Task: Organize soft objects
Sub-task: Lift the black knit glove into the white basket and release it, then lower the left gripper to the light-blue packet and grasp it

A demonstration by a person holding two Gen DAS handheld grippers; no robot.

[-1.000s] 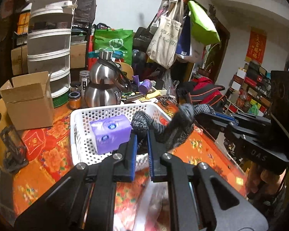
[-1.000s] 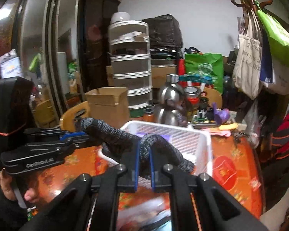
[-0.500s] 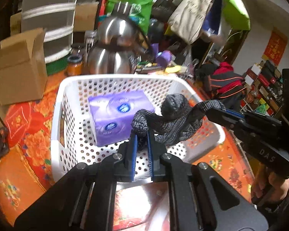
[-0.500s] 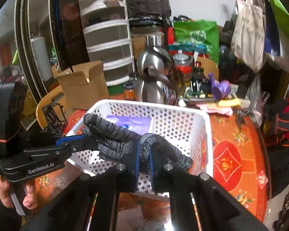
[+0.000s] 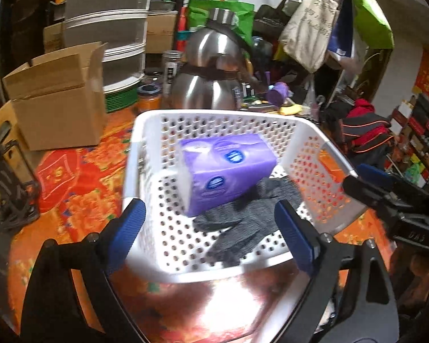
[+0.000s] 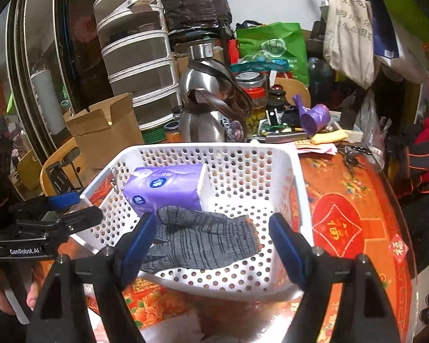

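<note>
A grey knitted glove (image 5: 243, 223) (image 6: 206, 240) lies flat on the floor of the white perforated basket (image 5: 146, 131) (image 6: 297, 183), its near end beside a purple tissue pack (image 5: 228, 168) (image 6: 166, 185). My left gripper (image 5: 211, 231) is open and empty, its blue pads spread above the basket's near rim. My right gripper (image 6: 211, 243) is open and empty too, jaws wide above the glove. In the left wrist view the right gripper (image 5: 386, 188) shows at the right; in the right wrist view the left gripper (image 6: 60, 214) shows at the left.
The basket stands on a red-orange patterned tablecloth (image 6: 343, 228). Behind it are a steel kettle (image 5: 208, 80) (image 6: 206, 100), a cardboard box (image 5: 57, 97) (image 6: 105, 131), jars, a stack of white drawers (image 6: 137, 60) and hanging bags (image 5: 314, 28). A crinkled plastic bag (image 6: 171, 325) lies before the basket.
Both grippers held the glove stretched between them over the basket. Both have opened and let it go; the glove now lies in the basket. Both grippers have drawn back a little.
</note>
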